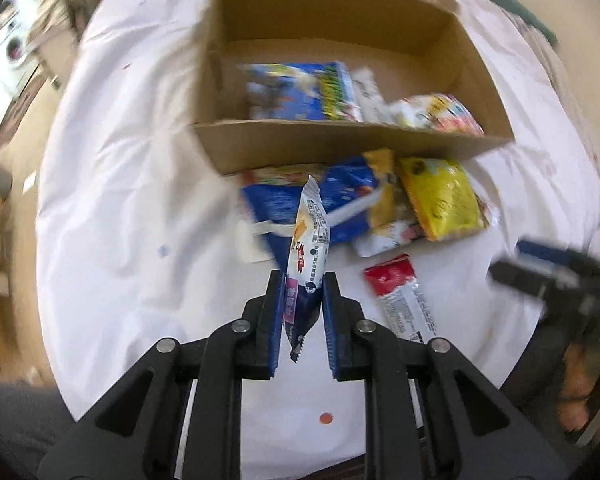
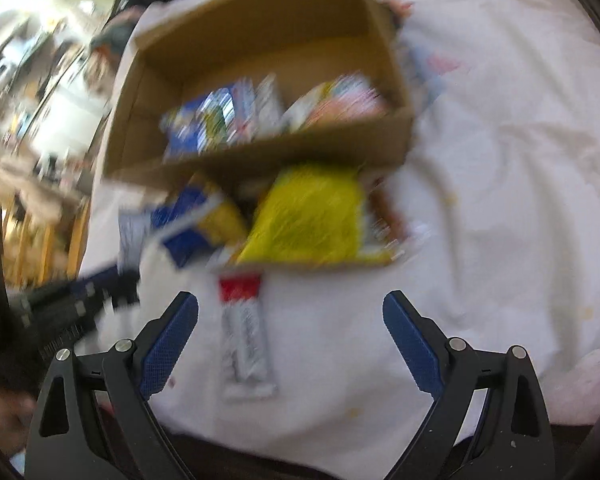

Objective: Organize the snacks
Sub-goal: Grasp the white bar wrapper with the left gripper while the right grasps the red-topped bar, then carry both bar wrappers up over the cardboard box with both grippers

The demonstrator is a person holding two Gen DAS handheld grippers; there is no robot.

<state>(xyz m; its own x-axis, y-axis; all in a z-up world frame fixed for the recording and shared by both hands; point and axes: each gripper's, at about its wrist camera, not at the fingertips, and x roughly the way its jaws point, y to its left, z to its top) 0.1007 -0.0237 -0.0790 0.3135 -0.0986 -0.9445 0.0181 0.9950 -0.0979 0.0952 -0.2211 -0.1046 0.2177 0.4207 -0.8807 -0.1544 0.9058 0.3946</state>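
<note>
Both views are pretty blurry, so the print on most packets is unreadable. Landmark is the cardboard box [image 1: 352, 148] on the white-clothed table [image 1: 132, 200] — inside it sit a blue packet [image 1: 296, 92] and a pink-yellow one [image 1: 440, 114]. Piled against the box's near wall: a blue bag [image 1: 340, 200] and a yellow bag [image 1: 440, 204]. Nearer than those lies a red-topped stick packet [image 2: 244, 332]. The left gripper [image 1: 302, 304] has its jaws pinching a white-and-purple wafer packet [image 1: 306, 256] upright in front of the box. The right gripper [image 2: 290, 340] — jaws spread wide — hangs over the stick packet.
</note>
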